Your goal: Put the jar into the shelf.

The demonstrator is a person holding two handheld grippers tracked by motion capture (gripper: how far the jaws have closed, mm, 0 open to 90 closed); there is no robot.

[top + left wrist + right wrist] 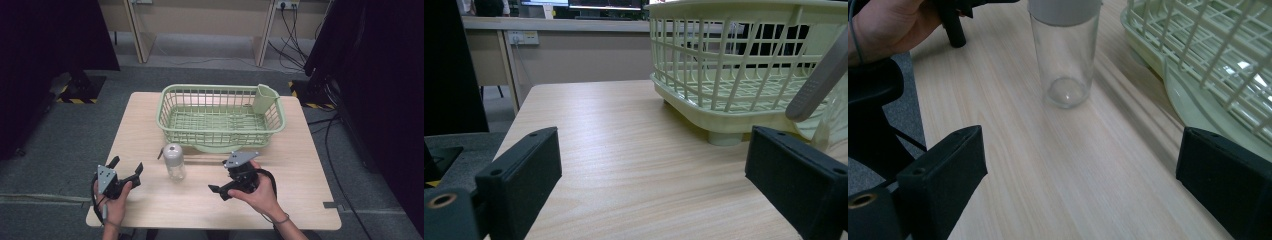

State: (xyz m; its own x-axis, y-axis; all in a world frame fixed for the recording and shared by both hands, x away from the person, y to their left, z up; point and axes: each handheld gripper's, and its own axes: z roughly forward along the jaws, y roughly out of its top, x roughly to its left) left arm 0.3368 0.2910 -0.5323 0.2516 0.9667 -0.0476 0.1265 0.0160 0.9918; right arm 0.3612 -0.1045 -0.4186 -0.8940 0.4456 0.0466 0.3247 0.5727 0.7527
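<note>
Clear bottle upright, unlabelled, between open tongs, near basket

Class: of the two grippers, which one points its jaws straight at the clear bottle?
The right gripper. Its open jaws frame the bottle in its own view; the left gripper faces the basket instead.

Left tool jaws spread wide, right tool likewise, both hand-held low
</note>
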